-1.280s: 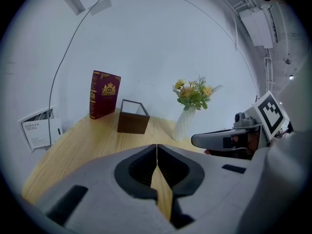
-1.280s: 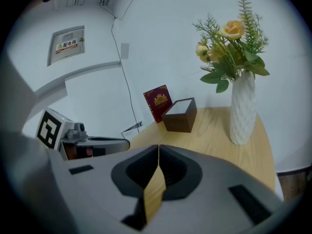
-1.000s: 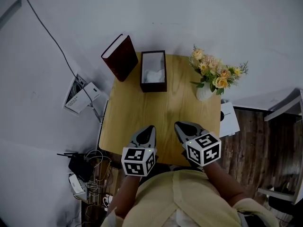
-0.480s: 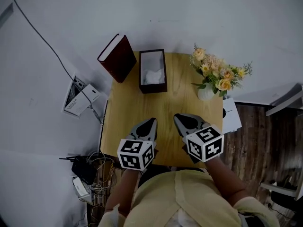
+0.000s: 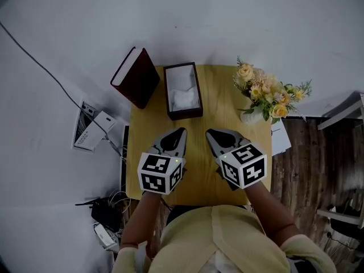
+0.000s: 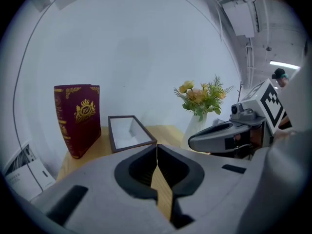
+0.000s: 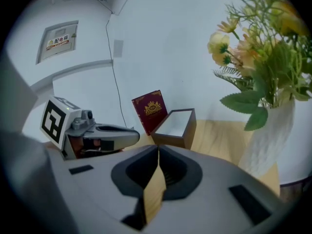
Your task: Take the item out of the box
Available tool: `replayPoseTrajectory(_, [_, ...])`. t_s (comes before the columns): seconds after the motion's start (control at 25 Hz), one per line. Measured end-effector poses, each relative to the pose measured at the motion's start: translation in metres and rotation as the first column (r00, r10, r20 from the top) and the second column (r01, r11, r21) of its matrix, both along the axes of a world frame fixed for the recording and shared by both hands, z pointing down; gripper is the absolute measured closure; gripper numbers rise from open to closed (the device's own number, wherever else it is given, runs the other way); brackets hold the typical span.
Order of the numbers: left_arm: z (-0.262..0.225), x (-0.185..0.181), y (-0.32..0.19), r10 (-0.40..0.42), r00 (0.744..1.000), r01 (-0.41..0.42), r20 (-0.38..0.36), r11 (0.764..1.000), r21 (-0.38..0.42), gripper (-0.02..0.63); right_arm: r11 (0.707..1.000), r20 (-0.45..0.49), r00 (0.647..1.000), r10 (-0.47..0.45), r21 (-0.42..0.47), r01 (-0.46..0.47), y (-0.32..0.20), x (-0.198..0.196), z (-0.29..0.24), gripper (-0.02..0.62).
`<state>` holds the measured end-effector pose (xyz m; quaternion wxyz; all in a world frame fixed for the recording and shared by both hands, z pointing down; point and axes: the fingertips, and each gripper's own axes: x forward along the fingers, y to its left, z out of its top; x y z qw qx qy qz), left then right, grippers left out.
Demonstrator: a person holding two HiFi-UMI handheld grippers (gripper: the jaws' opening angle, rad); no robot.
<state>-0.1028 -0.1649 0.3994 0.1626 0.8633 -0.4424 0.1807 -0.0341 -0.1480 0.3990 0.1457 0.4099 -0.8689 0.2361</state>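
While sitting on the far part of the wooden table (image 5: pixel 230 104), stands open with no lid on: a dark box (image 5: pixel 183 115), long side running away from the person (image 5: pixel 210 238). Holds, against its white lining, a crumpled white item (image 5: pixel 185 98), touched by neither gripper.

Just left of the box, upright at the table's far left corner: a dark red book-shaped case (image 5: pixel 136 78) with a gold crest on its face. Well to the right, at the table's right edge: a white vase (image 5: pixel 253 116) of yellow and peach flowers (image 5: pixel 267 90).

Nearer, over the table's front half: left gripper (image 5: pixel 181 131) and right gripper (image 5: pixel 209 133), side by side and apart from each other, tips aimed toward the box but short of it. Left gripper's jaws pressed together at the tips, nothing between them, only a sliver of tabletop showing through the hollow behind. Same on the right gripper: jaws closed tip to tip, empty.

Further out, on the pale floor left of the table: a white device (image 5: pixel 94 131) and a tangle of cables (image 5: pixel 111 206). To the right: dark wooden flooring (image 5: pixel 301 169).
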Motion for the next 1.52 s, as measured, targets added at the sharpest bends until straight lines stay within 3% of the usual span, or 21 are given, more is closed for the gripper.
replayPoseTrajectory(0.36, [-0.008,-0.004,-0.044,0.155,0.983,-0.157,0.096,0.988,0.011,0.584,1.000,-0.043,0.999,-0.008,-0.008,0.008,-0.030,-0.019,0.002,0.565])
replayPoseTrajectory(0.72, [0.000,-0.012,-0.085,0.212,0.960,-0.219,0.185,0.975,0.018,0.584,0.999,-0.028,0.999,0.040,-0.022,-0.041,-0.060,-0.020,0.006,0.565])
replayPoseTrajectory(0.92, [0.003,-0.010,-0.107,0.280,0.926,-0.290,0.255,0.957,0.000,0.584,0.999,-0.039,0.998,0.051,-0.015,-0.051,-0.072,-0.019,0.008,0.565])
replayPoseTrajectory(1.24, [0.021,0.007,-0.121,0.473,0.797,-0.477,0.375,0.874,-0.089,0.583,0.999,-0.070,0.997,0.024,-0.021,-0.026,-0.083,-0.023,0.015,0.565])
replayPoseTrajectory(1.44, [0.036,0.012,-0.133,0.566,0.654,-0.583,0.501,0.800,-0.144,0.583,1.000,-0.105,0.994,0.020,-0.005,-0.021,-0.085,-0.019,0.019,0.565])
replayPoseTrajectory(1.52, [0.039,0.016,-0.135,0.607,0.609,-0.622,0.510,0.765,-0.168,0.583,1.000,-0.106,0.994,0.014,-0.009,-0.015,-0.084,-0.018,0.021,0.565])
